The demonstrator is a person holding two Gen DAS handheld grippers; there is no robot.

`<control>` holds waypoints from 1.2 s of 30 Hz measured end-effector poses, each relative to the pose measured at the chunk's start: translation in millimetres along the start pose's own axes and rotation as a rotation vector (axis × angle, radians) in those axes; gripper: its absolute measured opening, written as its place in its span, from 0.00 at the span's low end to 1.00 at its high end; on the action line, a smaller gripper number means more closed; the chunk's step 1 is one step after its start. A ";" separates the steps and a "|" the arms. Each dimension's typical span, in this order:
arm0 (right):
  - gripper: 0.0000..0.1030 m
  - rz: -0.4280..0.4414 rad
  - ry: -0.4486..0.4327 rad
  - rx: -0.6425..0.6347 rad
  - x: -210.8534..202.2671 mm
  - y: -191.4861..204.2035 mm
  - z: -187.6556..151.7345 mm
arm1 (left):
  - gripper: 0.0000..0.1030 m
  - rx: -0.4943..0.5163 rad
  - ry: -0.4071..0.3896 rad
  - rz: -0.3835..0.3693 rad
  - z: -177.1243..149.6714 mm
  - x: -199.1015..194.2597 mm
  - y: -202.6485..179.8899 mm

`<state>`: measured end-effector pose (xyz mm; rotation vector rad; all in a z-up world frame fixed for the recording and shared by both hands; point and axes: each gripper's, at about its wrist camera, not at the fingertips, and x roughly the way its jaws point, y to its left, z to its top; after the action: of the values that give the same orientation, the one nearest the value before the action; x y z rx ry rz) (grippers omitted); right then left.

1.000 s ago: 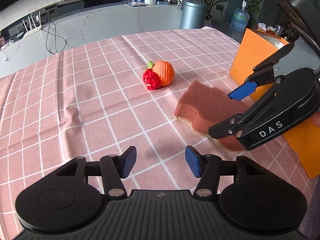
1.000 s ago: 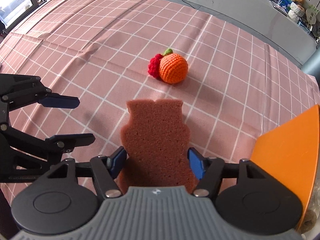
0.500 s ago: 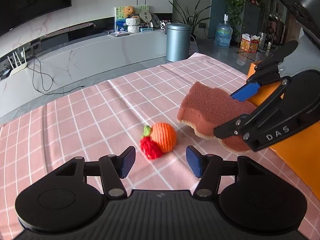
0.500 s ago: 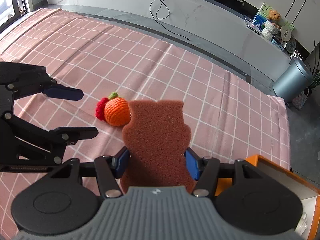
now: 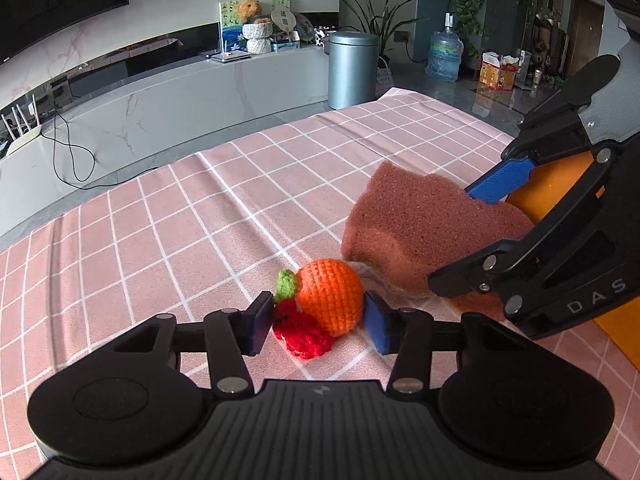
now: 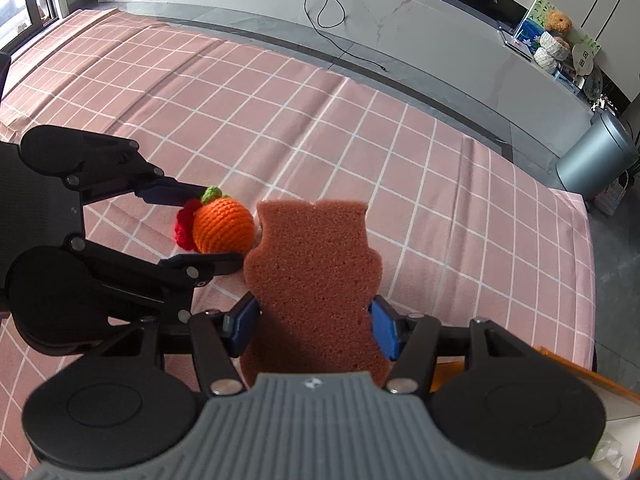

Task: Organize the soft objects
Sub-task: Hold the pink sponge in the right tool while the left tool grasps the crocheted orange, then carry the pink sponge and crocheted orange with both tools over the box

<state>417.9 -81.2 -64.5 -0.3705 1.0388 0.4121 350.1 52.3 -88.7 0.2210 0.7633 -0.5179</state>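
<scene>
A crocheted orange and red fruit toy (image 5: 322, 306) lies on the pink checked tablecloth (image 5: 180, 232). My left gripper (image 5: 318, 322) is open, with its blue pads on either side of the toy, close to it. The toy also shows in the right wrist view (image 6: 218, 224) between the left gripper's fingers (image 6: 200, 260). My right gripper (image 6: 312, 326) is shut on a brown bear-shaped sponge (image 6: 314, 276) and holds it above the cloth, just right of the toy. The sponge (image 5: 424, 224) also shows in the left wrist view.
An orange box (image 5: 560, 188) stands at the table's right, behind the right gripper; its edge (image 6: 580, 372) shows low right in the right wrist view. A grey bin (image 5: 352, 68) and a marble counter stand beyond the table's far edge.
My left gripper has moved forward until the fruit toy sits between its pads. My right gripper closed on the sponge and lifted it off the cloth.
</scene>
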 end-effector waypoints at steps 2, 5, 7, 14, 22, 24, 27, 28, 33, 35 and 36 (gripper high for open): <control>0.58 -0.002 0.000 0.004 0.3 0.8 -0.2 | 0.52 -0.010 -0.003 0.008 -1.1 -1.9 -1.0; 0.58 0.000 -0.009 0.003 -3.3 2.3 -1.4 | 0.51 -0.036 -0.005 0.021 -2.4 -9.1 -2.2; 0.58 0.002 -0.019 -0.002 -8.1 4.4 -3.5 | 0.51 -0.041 -0.012 0.029 -3.7 -17.9 -4.5; 0.58 0.046 -0.078 -0.020 -44.9 17.2 -21.3 | 0.51 -0.111 -0.044 0.031 -15.5 -64.9 -15.4; 0.57 0.114 -0.155 -0.016 -110.7 25.8 -57.1 | 0.51 -0.164 -0.105 0.043 -23.0 -127.6 -52.8; 0.57 0.135 -0.178 0.011 -129.3 23.7 -68.6 | 0.51 -0.173 -0.120 0.050 -22.3 -141.4 -64.2; 0.57 0.153 -0.211 0.051 -156.2 18.4 -87.6 | 0.51 -0.180 -0.145 0.052 -20.5 -160.2 -81.2; 0.57 0.152 -0.223 0.061 -164.6 16.6 -93.8 | 0.51 -0.178 -0.151 0.052 -19.6 -165.7 -87.8; 0.57 0.119 -0.278 0.112 -206.1 1.3 -129.3 | 0.51 -0.136 -0.191 0.022 -10.2 -181.4 -120.6; 0.57 0.095 -0.294 0.138 -220.4 -7.7 -144.4 | 0.51 -0.112 -0.201 0.003 -6.0 -184.4 -133.6; 0.57 0.079 -0.302 0.153 -227.3 -13.4 -152.4 | 0.51 -0.100 -0.207 -0.009 -4.4 -185.4 -139.9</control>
<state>209.7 -200.6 67.6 -0.1251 0.7857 0.4417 162.2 2.4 38.4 0.0695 0.5869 -0.5016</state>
